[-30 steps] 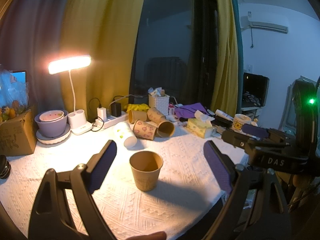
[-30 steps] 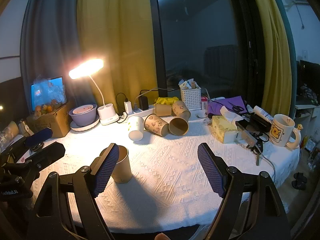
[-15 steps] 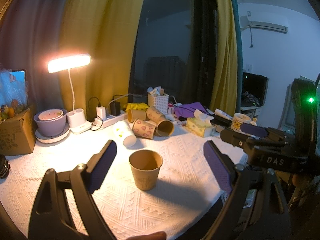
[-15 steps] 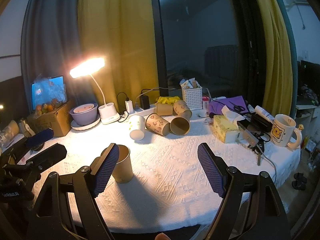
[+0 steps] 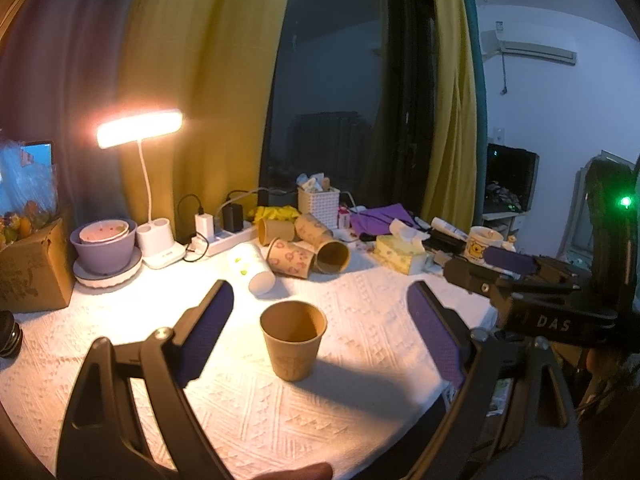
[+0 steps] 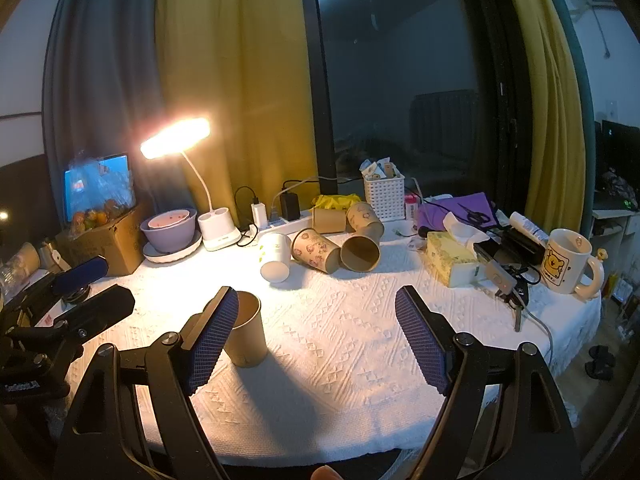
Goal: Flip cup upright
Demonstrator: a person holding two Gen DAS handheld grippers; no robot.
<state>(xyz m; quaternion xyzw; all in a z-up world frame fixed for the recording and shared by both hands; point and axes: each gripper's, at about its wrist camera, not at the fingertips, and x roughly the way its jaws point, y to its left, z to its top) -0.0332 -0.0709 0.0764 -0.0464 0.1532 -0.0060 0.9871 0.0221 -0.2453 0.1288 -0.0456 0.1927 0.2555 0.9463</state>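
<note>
On tablecloth (image 5: pixel 360 392): upright brown cup (image 5: pixel 293 340), empty.

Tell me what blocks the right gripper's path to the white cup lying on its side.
Nothing visible does. The right gripper hangs open over bare tablecloth, and the white cup lies beyond it. The upright brown cup stands off to the left, behind the left finger, not in the direct line.
</note>
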